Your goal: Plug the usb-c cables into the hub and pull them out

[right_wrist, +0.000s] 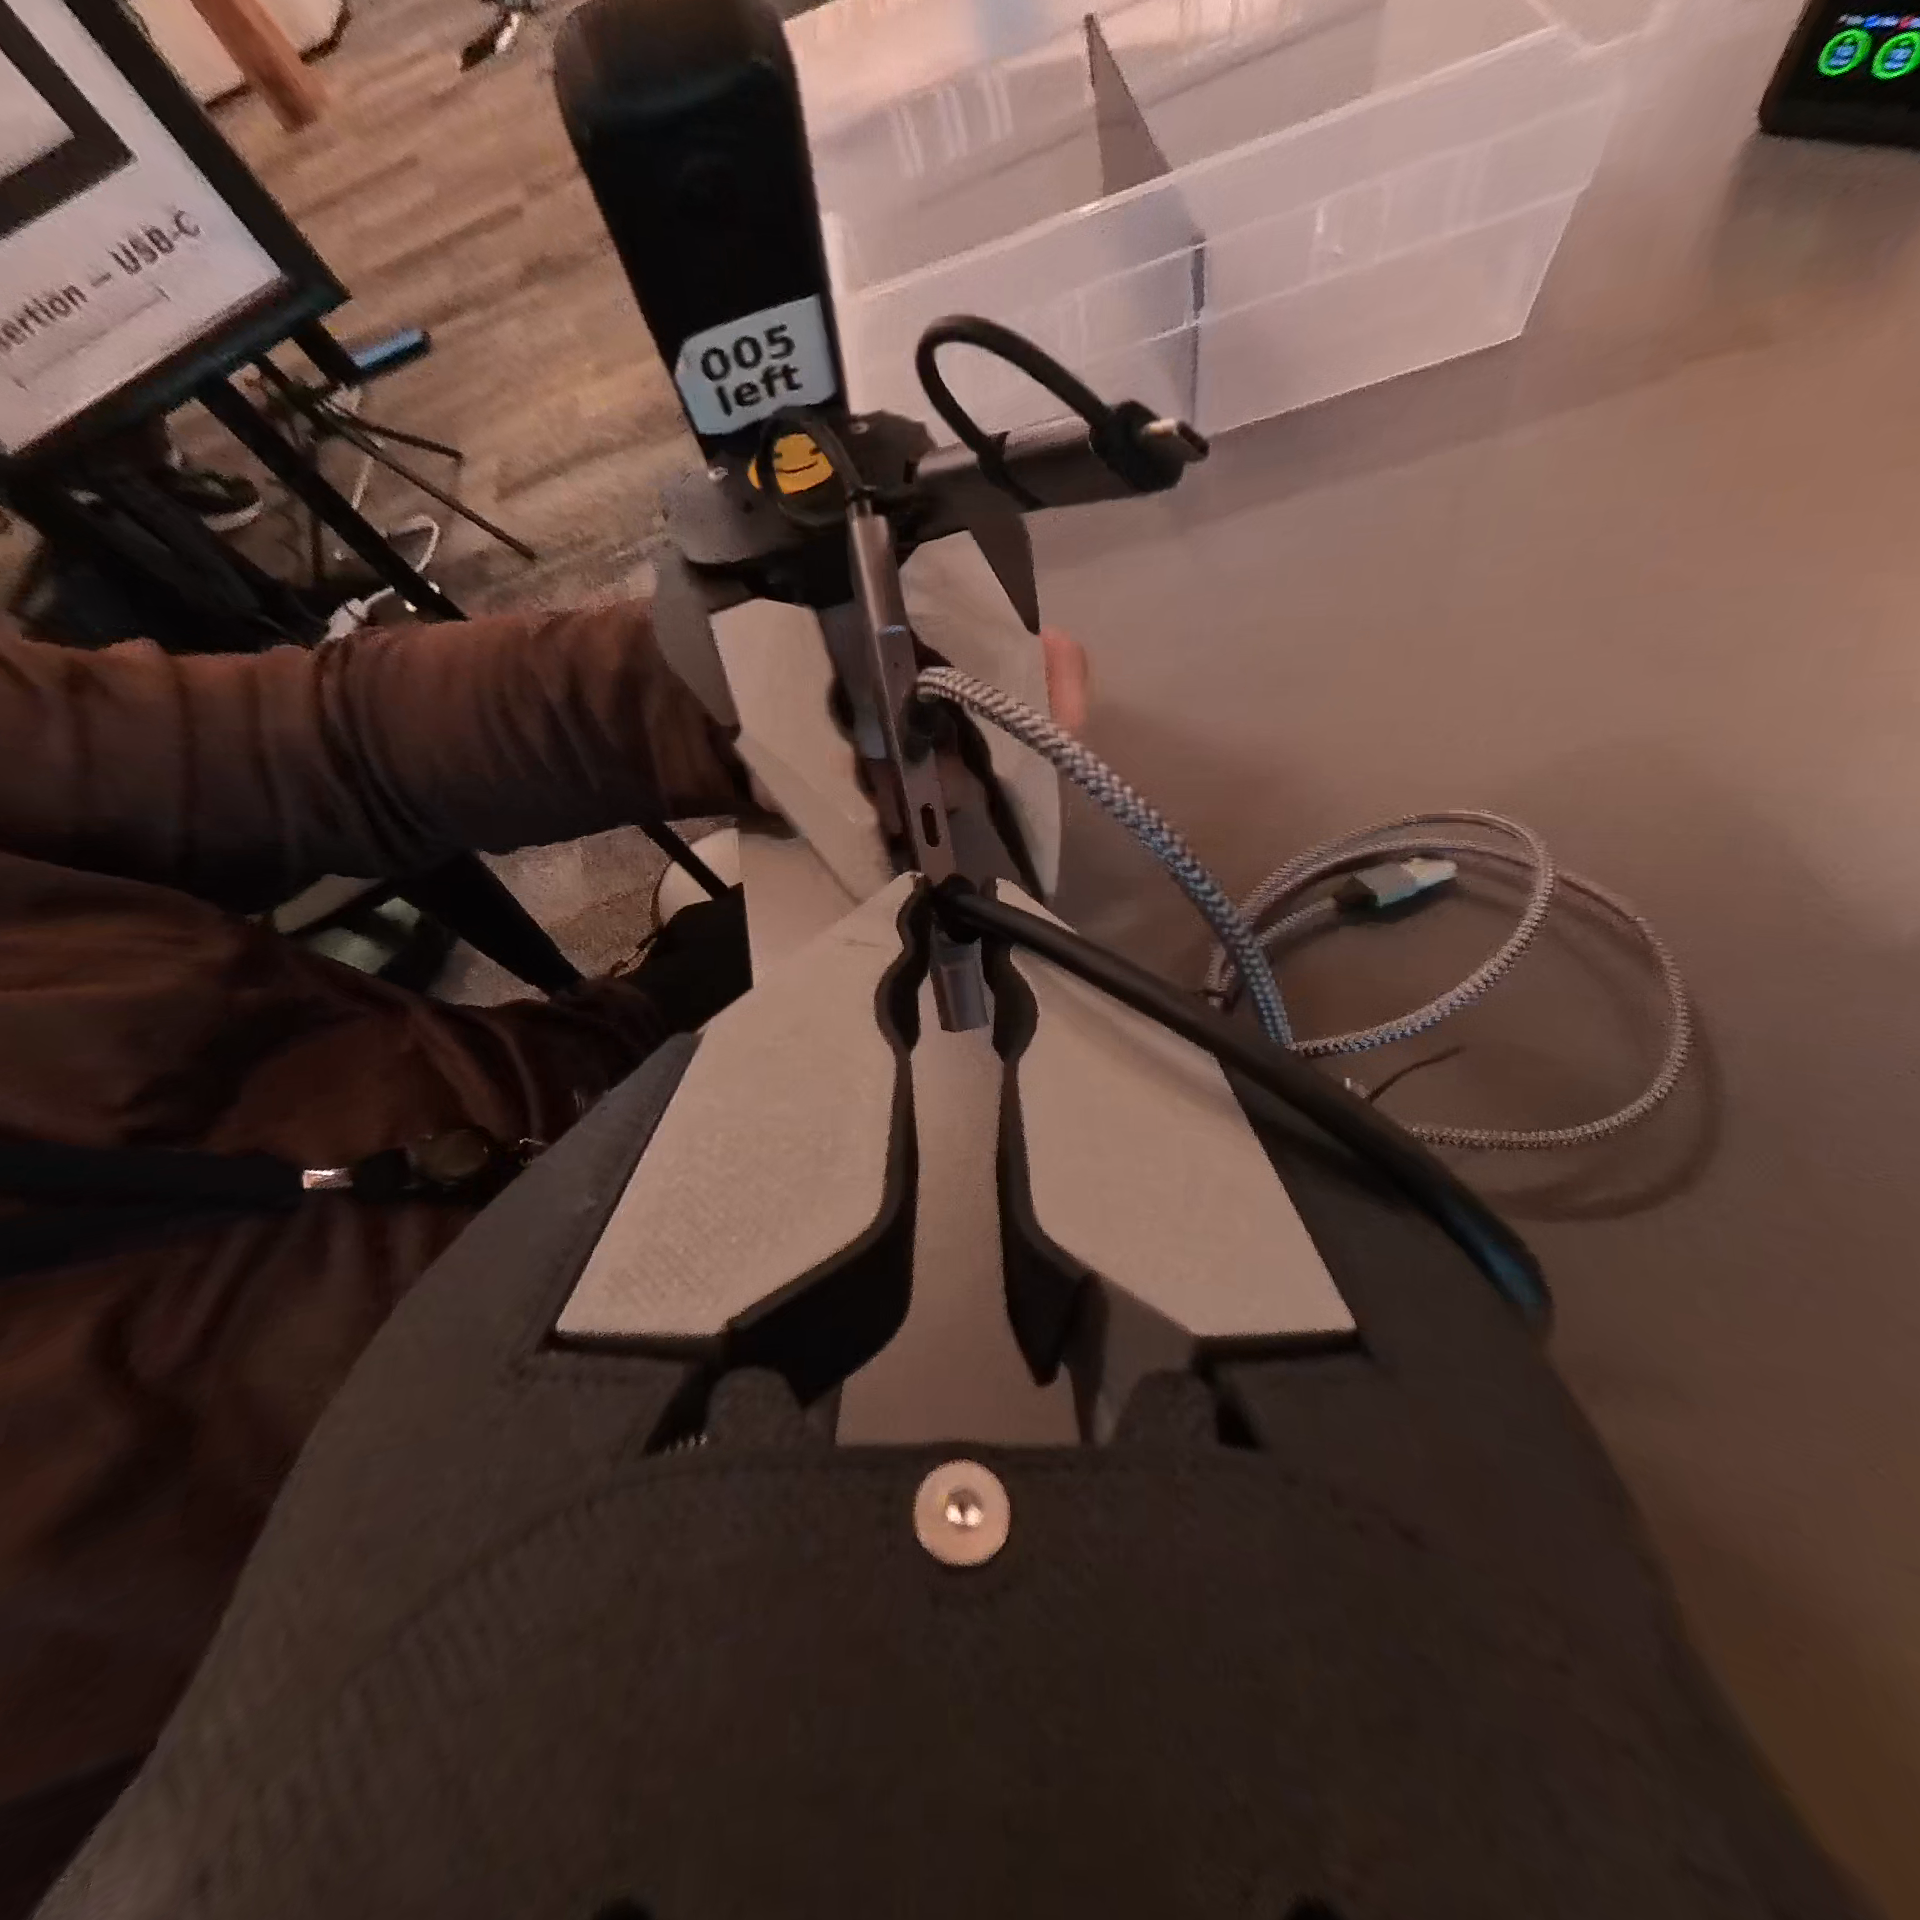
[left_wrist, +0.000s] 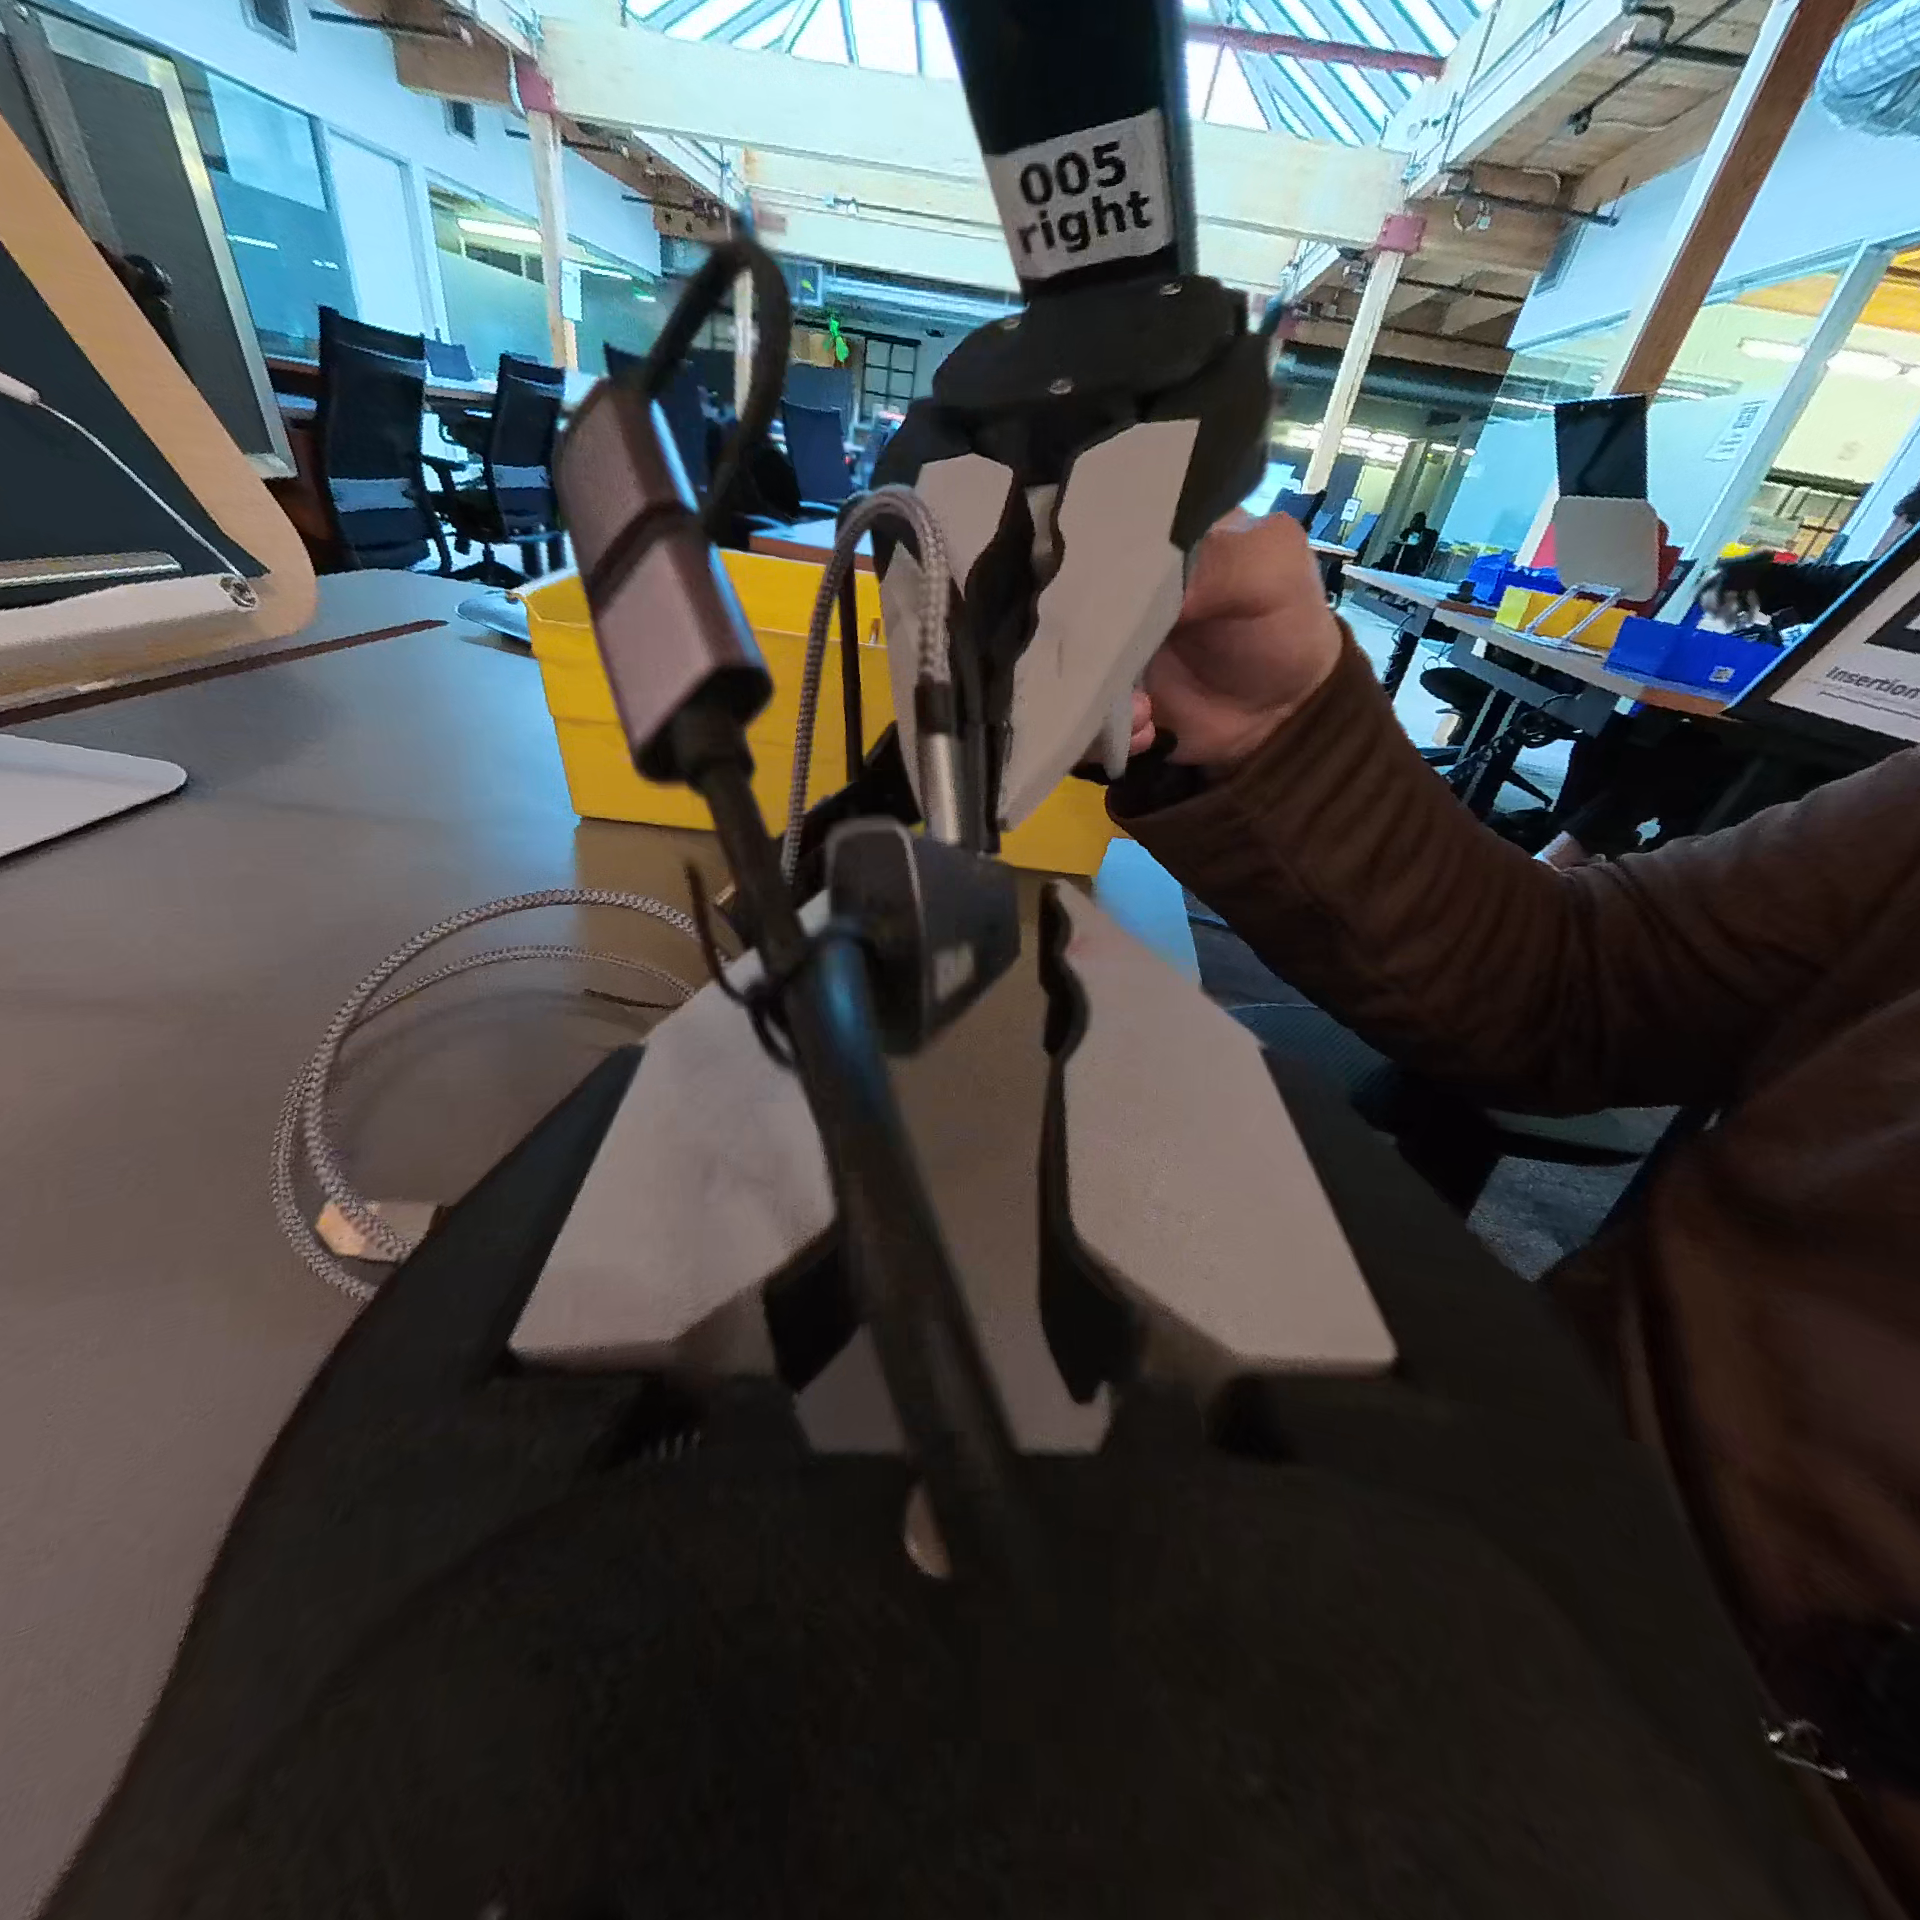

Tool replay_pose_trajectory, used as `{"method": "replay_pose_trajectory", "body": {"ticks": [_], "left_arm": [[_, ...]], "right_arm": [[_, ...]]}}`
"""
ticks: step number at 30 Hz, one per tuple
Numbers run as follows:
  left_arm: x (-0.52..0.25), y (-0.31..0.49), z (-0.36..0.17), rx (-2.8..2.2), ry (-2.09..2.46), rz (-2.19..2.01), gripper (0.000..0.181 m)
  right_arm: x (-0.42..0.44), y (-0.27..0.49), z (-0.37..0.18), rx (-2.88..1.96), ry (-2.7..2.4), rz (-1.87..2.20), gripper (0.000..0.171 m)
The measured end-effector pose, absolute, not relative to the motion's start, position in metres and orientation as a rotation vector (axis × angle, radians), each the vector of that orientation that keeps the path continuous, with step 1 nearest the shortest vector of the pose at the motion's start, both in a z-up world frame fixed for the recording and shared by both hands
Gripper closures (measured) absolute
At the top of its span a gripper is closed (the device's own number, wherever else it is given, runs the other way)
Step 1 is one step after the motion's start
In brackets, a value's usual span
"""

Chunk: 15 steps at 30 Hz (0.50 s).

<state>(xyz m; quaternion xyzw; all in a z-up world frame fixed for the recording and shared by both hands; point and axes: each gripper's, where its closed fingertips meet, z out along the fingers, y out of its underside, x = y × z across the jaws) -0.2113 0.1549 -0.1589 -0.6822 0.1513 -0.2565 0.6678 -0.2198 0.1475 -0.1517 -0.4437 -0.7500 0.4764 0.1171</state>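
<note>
My left gripper (left_wrist: 925, 914) is shut on a flat dark grey hub (left_wrist: 935, 935) that lies along its fingers above the table. A grey braided cable (right_wrist: 1143, 831) is plugged into the hub's (right_wrist: 888, 665) upper edge and runs down to a coil (right_wrist: 1507, 987) on the table. My right gripper (right_wrist: 956, 914) comes from the opposite side, shut on a small grey plug (right_wrist: 961, 987) at the hub's tip. A black cable (right_wrist: 1247, 1091) leads off beside it. Whether the plug is seated is hidden. A second grey adapter (left_wrist: 665, 582) with a looped black tail sticks out beside the left gripper (right_wrist: 935, 873).
A yellow bin (left_wrist: 603, 665) stands on the brown table (right_wrist: 1558, 623) behind the grippers, and a translucent divided bin (right_wrist: 1247, 239) at the other side. A monitor (left_wrist: 104, 468) stands at the left. A brown sleeve (left_wrist: 1455, 935) reaches in. A sign on a stand (right_wrist: 104, 208) is beyond the edge. The grippers are tip to tip, or close to it.
</note>
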Motion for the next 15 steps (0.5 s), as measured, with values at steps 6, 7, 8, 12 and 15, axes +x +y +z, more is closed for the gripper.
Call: {"method": "replay_pose_trajectory", "body": {"ticks": [6,7,8,12,15], "left_arm": [[-0.214,0.153,-0.161,-1.548,0.379,-0.513,0.174],[-0.214,0.153,-0.161,-1.55,0.375,-0.537,0.173],[-0.214,0.152,-0.161,-1.551,0.376,-0.559,0.174],[-0.209,0.147,-0.161,-1.542,0.409,-0.581,0.174],[-0.208,0.148,-0.162,-1.548,0.415,-0.58,0.174]], "right_arm": [[-0.23,0.141,-0.156,-1.314,-2.16,1.378,0.164],[-0.231,0.141,-0.156,-1.319,-2.156,1.386,0.164],[-0.23,0.14,-0.156,-1.32,-2.159,1.396,0.164],[-0.227,0.136,-0.156,-1.305,-2.182,1.403,0.164],[-0.227,0.136,-0.157,-1.305,-2.184,1.409,0.164]]}}
